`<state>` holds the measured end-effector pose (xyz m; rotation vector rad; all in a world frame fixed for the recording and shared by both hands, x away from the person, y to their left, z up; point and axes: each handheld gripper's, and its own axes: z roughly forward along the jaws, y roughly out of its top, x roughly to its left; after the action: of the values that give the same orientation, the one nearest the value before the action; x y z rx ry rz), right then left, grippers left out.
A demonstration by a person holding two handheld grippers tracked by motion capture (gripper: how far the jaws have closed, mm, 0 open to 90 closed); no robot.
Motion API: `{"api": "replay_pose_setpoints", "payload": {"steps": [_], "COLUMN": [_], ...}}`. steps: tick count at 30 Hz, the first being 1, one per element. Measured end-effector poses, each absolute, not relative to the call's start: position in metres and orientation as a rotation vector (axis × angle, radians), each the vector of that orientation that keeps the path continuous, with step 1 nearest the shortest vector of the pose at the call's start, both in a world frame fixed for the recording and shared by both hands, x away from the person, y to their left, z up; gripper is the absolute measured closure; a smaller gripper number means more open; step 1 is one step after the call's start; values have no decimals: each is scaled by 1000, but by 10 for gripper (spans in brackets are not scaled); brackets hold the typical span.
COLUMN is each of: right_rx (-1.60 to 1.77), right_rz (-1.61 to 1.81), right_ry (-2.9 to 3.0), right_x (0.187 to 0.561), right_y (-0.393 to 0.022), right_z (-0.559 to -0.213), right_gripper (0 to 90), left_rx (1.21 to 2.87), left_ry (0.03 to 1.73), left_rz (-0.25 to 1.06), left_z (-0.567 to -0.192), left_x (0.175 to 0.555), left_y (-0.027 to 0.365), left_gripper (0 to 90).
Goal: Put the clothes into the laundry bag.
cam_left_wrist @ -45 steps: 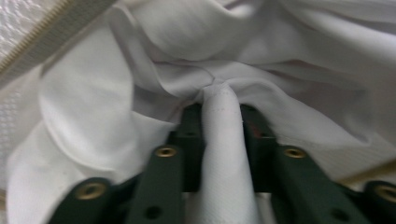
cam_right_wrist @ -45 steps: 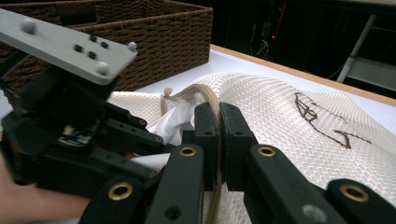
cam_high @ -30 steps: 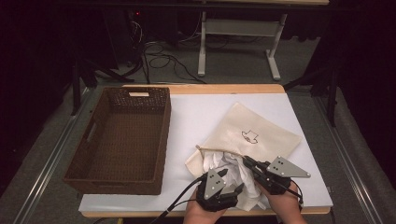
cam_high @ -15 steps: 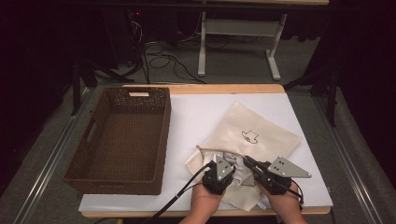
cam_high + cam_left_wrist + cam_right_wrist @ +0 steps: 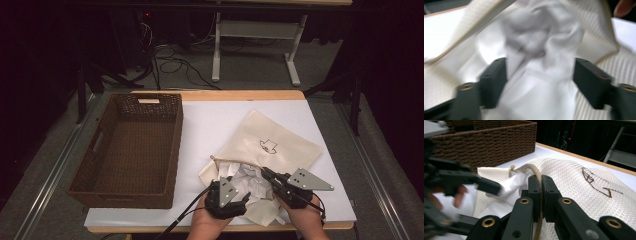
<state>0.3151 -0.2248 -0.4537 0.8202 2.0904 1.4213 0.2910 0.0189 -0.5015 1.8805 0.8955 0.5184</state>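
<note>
White crumpled cloth [image 5: 250,184] sits at the mouth of the cream mesh bag [image 5: 280,145], which lies on the near right part of the bench [image 5: 210,120], well apart from the brown wicker basket [image 5: 131,150] to the left. I have the right hand-held gripper [image 5: 266,173] pinched tight on the bag's corded rim [image 5: 538,178]; in the right gripper view the two jaws meet with the cord and mesh edge between them, holding the mouth up. My left hand-held gripper [image 5: 539,77] has just been opening: its jaws stand wide on either side of the cloth, with the fabric between them but the pads not pressing on it.

I judge the cloth to be light, limp and easy to bunch, so it will drape and drag rather than lift as one piece, and a shallow pinch may slip off a single fold. I would bite deep into the thick wad at the centre. The bag is just as soft, so the rim hold has to stay firm.
</note>
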Motion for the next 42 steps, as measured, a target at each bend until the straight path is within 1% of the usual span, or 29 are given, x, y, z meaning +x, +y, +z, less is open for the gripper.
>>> {"api": "replay_pose_setpoints", "payload": {"steps": [1, 2, 6, 7, 8, 9, 11, 14, 15, 16, 17, 18, 21, 22, 23, 24, 25, 26, 27, 28, 29, 30, 31, 32, 33, 34, 37, 42], "right_rx": [812, 806, 804, 811, 807, 802, 806, 813, 806, 806, 804, 804, 811, 809, 809, 809, 808, 806, 804, 803, 797, 797, 799, 799, 798, 798, 798, 797], "right_rz": [1421, 1417, 1415, 1419, 1420, 1418, 1421, 1430, 1426, 1426, 1426, 1426, 1424, 1420, 1420, 1420, 1420, 1424, 1424, 1425, 1428, 1428, 1423, 1423, 1426, 1425, 1424, 1431], "right_ry": [2093, 2093, 2091, 2092, 2094, 2095, 2094, 2091, 2092, 2092, 2095, 2095, 2096, 2097, 2097, 2097, 2097, 2095, 2098, 2095, 2095, 2095, 2097, 2097, 2096, 2096, 2098, 2105], "right_x": [316, 316, 316, 315, 316, 316, 316, 316, 316, 316, 316, 316, 315, 315, 315, 315, 315, 316, 316, 316, 316, 316, 316, 316, 316, 316, 316, 314], "right_y": [-224, -223, -223, -223, -224, -225, -225, -225, -225, -225, -225, -225, -224, -224, -224, -224, -224, -224, -224, -223, -223, -223, -222, -222, -222, -222, -223, -221], "right_z": [-454, -454, -454, -454, -454, -454, -454, -454, -454, -454, -454, -454, -454, -454, -454, -454, -454, -454, -455, -455, -455, -455, -455, -455, -455, -455, -455, -454], "right_gripper": [880, 880, 880, 880, 880, 880, 880, 880, 880, 880, 880, 880, 880, 880, 880, 880, 880, 880, 880, 880, 880, 880, 880, 880, 880, 880, 880, 880], "left_rx": [1872, 1857, 1848, 1851, 1855, 1860, 1876, 1889, 1922, 1922, 1976, 1976, 2068, 2061, 2061, 2059, 2056, 2050, 2042, 2031, 2031, 2029, 2028, 2023, 2019, 2011, 2003, 1988], "left_ry": [919, 986, 1041, 1049, 1048, 1024, 984, 959, 951, 951, 962, 962, 970, 973, 973, 971, 963, 962, 961, 951, 951, 945, 943, 939, 933, 930, 921, 925], "left_rz": [511, 496, 483, 456, 436, 393, 356, 316, 317, 317, 327, 327, 318, 313, 313, 319, 320, 322, 318, 318, 318, 317, 318, 317, 314, 316, 329, 324], "left_z": [-503, -505, -511, -513, -515, -517, -519, -520, -522, -522, -524, -524, -525, -525, -525, -525, -525, -525, -525, -525, -525, -525, -525, -525, -525, -525, -525, -524], "left_x": [293, 300, 310, 313, 315, 316, 316, 313, 312, 312, 312, 312, 315, 315, 315, 315, 314, 313, 312, 310, 310, 309, 309, 308, 308, 307, 305, 302], "left_y": [27, 38, 45, 46, 46, 45, 41, 36, 34, 34, 29, 29, 20, 20, 20, 20, 20, 20, 21, 22, 22, 22, 22, 22, 22, 23, 23, 25], "left_gripper": [198, 167, 160, 168, 239, 288, 294, 250, 191, 169, 153, 153, 159, 203, 226, 226, 264, 307, 401, 454, 495, 495, 561, 561, 638, 669, 742, 757]}}
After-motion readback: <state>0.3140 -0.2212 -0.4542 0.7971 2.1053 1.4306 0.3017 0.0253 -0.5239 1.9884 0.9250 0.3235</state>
